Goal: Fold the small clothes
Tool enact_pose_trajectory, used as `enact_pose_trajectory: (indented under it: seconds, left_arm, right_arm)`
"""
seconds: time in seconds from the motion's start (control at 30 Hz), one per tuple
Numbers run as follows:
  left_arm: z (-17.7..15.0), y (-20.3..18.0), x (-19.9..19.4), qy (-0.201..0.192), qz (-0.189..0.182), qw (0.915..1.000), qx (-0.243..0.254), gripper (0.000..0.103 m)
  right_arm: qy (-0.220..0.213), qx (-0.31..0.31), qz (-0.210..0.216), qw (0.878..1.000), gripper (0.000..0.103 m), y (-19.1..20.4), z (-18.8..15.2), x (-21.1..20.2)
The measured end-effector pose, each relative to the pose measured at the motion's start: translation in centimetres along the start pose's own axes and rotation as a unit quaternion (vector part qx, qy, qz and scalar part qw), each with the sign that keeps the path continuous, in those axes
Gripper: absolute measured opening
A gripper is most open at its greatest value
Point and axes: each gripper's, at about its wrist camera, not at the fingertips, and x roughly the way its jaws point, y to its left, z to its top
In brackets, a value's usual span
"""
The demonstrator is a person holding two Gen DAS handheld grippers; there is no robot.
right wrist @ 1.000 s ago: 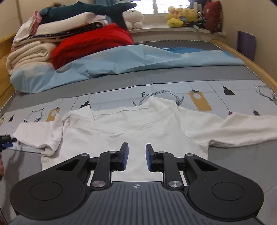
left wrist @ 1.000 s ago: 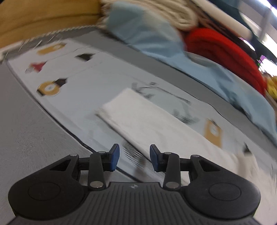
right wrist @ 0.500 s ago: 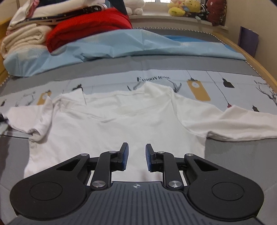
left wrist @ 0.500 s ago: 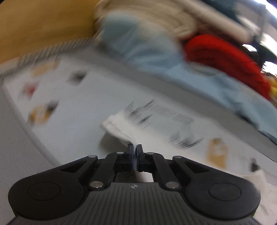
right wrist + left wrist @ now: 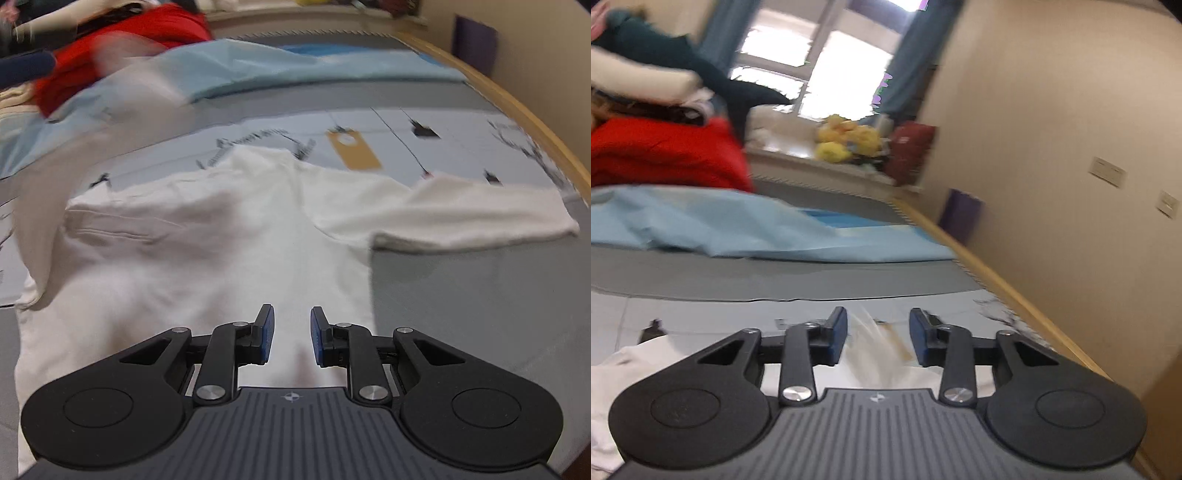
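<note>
A white long-sleeved shirt (image 5: pixel 207 236) lies on the printed bed sheet (image 5: pixel 461 125). Its right sleeve (image 5: pixel 461 218) stretches to the right. A blurred white streak at the upper left of the right wrist view looks like the left sleeve (image 5: pixel 122 110) in mid-air. My right gripper (image 5: pixel 288 336) is open and empty just above the shirt's body. My left gripper (image 5: pixel 877 334) is open, above white cloth (image 5: pixel 635 362), with a blurred bit of white cloth (image 5: pixel 871 350) between and below its fingers.
A light blue sheet (image 5: pixel 295 62) and a red blanket (image 5: pixel 665 155) with stacked bedding lie at the back. The wooden bed edge (image 5: pixel 524 122) runs along the right by the wall. Plush toys (image 5: pixel 849 140) sit on the window sill.
My left gripper, shut on the left sleeve end half a second ago, has swung right over the shirt and is now open. My right gripper has moved lower and closer to the shirt.
</note>
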Motion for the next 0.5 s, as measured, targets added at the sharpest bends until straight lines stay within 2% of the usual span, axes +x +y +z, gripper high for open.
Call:
enact_pose_trajectory:
  seconds: [0.1,0.17,0.23,0.37,0.4,0.47,0.5]
  left_arm:
    - [-0.3,-1.3,-1.2,0.027,0.015,0.9993,0.023,0.041]
    - [-0.7,-0.5,-2.5,0.042,0.058,0.997,0.029,0.041]
    - [-0.6,2.0,-3.6,0.057,0.106,0.9926,0.018,0.041]
    - [-2.7,9.5,-5.0,0.069,0.207,0.974,-0.061,0.041]
    - [-3.1,11.3,-4.7,0.088,0.23,0.9664,-0.073,0.04]
    - [-4.3,14.4,-3.6,0.145,0.274,0.9461,-0.092,0.037]
    - [-4.6,15.9,-3.3,0.155,0.28,0.9423,-0.099,0.037]
  right_arm:
    - [0.009,0.026,-0.001,1.0,0.022,-1.5,0.0,0.4]
    - [0.005,0.042,0.003,0.999,0.022,-2.3,0.2,0.4]
    - [-0.008,0.066,0.012,0.998,0.022,-3.2,0.5,0.4]
    - [-0.032,0.13,0.051,0.99,0.023,-5.4,0.6,1.4]
    - [-0.031,0.153,0.067,0.985,0.025,-6.0,0.6,1.8]
    - [-0.04,0.185,0.095,0.977,0.025,-6.8,0.9,2.8]
    - [-0.047,0.191,0.098,0.976,0.025,-7.0,1.1,3.5]
